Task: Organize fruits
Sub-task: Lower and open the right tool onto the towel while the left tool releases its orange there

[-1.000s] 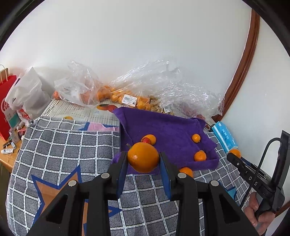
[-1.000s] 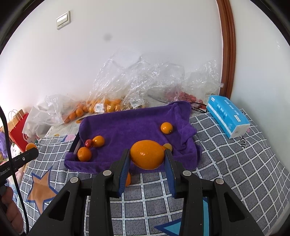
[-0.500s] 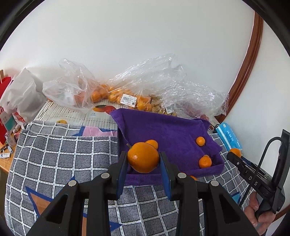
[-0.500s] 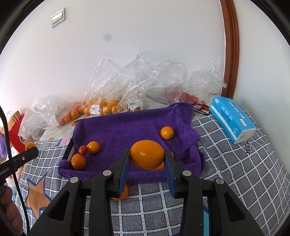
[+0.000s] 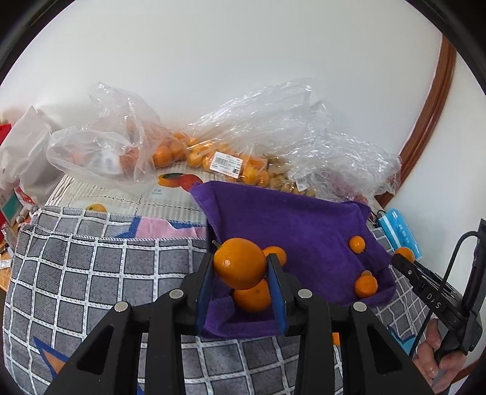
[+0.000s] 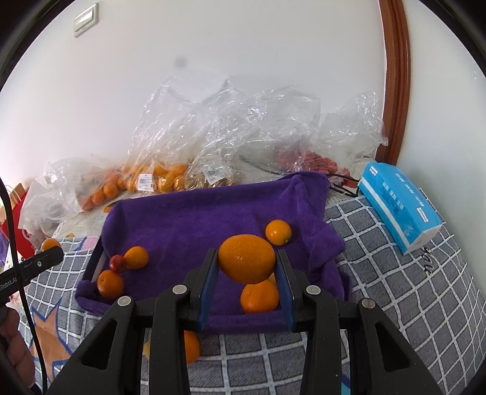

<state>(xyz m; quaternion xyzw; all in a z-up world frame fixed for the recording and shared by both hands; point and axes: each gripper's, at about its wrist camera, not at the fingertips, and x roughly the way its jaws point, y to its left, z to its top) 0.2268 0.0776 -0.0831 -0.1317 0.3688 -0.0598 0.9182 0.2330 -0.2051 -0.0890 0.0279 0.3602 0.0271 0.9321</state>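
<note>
Both tongs are nearly closed: the left gripper (image 5: 240, 267) clamps an orange (image 5: 239, 262) above the purple towel (image 5: 291, 221), and the right gripper (image 6: 246, 264) clamps another orange (image 6: 246, 257). Only the right view shows a small red fruit (image 6: 118, 263) at 9 o'clock and a wall switch (image 6: 86, 18) at 11 o'clock.

The right claw's body (image 5: 434, 299) reads "DAS"; the left's (image 6: 18, 278) reads "Robot.AI".

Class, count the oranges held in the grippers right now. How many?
2. One orange sits in the left gripper; another in the right gripper. Neither hides a second.
</note>
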